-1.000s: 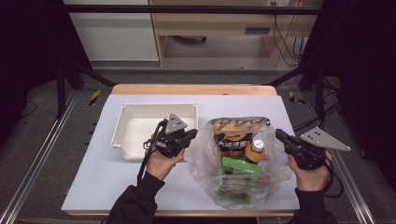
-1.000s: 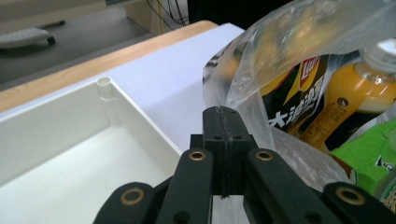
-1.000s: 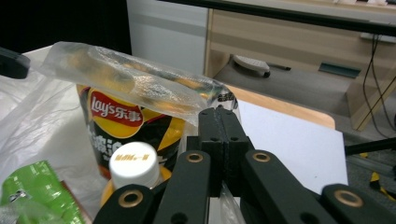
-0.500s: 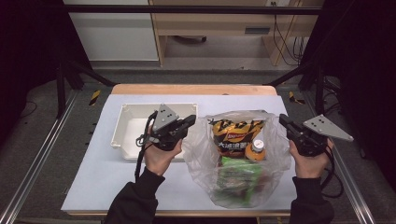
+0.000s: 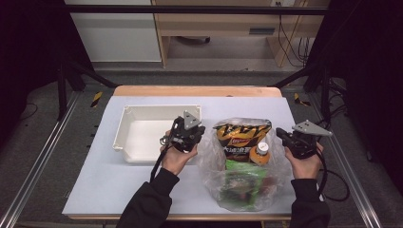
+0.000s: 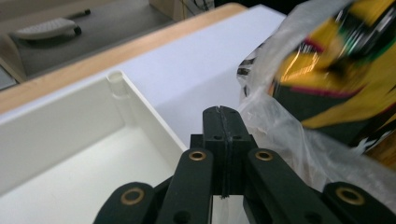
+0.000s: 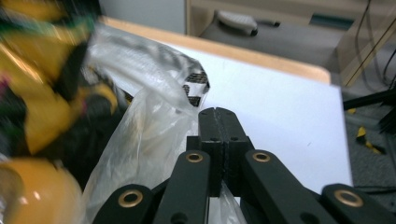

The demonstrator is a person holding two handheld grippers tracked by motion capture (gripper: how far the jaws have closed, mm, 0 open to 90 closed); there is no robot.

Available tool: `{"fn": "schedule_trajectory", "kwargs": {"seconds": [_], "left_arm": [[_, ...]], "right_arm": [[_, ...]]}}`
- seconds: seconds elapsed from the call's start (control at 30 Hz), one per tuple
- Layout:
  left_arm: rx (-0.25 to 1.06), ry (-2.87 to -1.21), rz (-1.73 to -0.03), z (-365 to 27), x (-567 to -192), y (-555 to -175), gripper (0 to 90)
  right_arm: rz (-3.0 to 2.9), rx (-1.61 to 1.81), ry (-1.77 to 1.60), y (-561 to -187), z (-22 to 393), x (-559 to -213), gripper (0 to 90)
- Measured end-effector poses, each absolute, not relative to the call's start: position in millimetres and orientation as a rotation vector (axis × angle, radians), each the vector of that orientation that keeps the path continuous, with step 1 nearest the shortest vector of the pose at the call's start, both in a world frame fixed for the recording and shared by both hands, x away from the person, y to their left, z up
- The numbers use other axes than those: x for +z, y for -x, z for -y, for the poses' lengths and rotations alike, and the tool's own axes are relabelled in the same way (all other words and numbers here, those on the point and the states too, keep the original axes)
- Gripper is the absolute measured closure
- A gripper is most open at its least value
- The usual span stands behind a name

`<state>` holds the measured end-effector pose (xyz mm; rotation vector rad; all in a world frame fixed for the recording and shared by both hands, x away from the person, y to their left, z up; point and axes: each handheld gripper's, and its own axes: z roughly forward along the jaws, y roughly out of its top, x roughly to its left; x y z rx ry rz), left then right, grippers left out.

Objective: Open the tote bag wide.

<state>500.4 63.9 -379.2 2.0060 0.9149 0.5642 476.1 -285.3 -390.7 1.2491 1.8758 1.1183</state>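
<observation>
A clear plastic bag [image 5: 237, 190] lies on the white table mat with its mouth toward the far side. It holds a yellow-and-black chip packet [image 5: 240, 135], an orange-capped bottle [image 5: 260, 151] and a green packet [image 5: 242, 173]. My left gripper [image 5: 200, 133] is at the bag's left rim, jaws shut with the thin film [image 6: 280, 135] pinched at their base. At the right rim, my right gripper [image 5: 281, 136] is also shut on the plastic [image 7: 149, 130]. The left gripper view has the jaw tips [image 6: 223, 116] pressed together. The right gripper's tips [image 7: 219, 116] are closed the same way.
A white tray [image 5: 142, 114] with nothing in it stands just left of my left gripper, and its corner [image 6: 116, 81] is close under the jaws. The wooden table edge [image 5: 199, 91] runs along the far side. Bare mat [image 7: 280, 112] extends beyond the right gripper.
Both hands moved away from the person with the bag's rim, then drew closer together. The bag's mouth is narrower and the chip packet stands more upright.
</observation>
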Motion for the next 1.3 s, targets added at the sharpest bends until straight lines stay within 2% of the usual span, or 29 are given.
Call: {"fn": "schedule_trajectory", "kwargs": {"seconds": [0.4,0.57,0.7,0.73,0.77,0.83,0.87,0.93,1.07,1.17,1.3], "left_arm": [[0.509,-2.108,-0.931,-46,-413,-500,90.0],[0.497,-2.159,-0.929,-41,-422,-500,89.3],[0.462,-2.122,-0.921,-43,-423,-495,77.8],[0.462,-2.122,-0.921,-43,-423,-495,75.0],[0.446,-2.077,-0.907,-48,-417,-489,70.9],[0.436,-2.035,-0.881,-53,-409,-482,65.6],[0.436,-2.035,-0.881,-53,-409,-482,61.6],[0.427,-1.991,-0.853,-59,-399,-474,59.0],[0.438,-1.91,-0.787,-69,-377,-448,49.4],[0.437,-1.906,-0.755,-70,-373,-437,48.4],[0.437,-1.957,-0.696,-65,-387,-415,49.5]], "right_arm": [[-1.937,1.022,-1.314,-482,290,-433,88.0],[-1.957,0.99,-1.344,-485,289,-441,85.3],[-1.95,0.996,-1.358,-482,292,-443,69.9],[-1.95,0.996,-1.358,-482,292,-443,69.9],[-1.914,1.058,-1.334,-474,297,-436,61.4],[-1.862,1.151,-1.318,-464,303,-425,57.1],[-1.862,1.151,-1.318,-464,303,-425,57.1],[-1.819,1.224,-1.29,-451,308,-413,53.3],[-1.78,1.349,-1.204,-412,310,-386,47.9],[-1.806,1.387,-1.148,-390,303,-379,47.5],[-1.882,1.398,-1.124,-370,291,-383,49.0]]}}
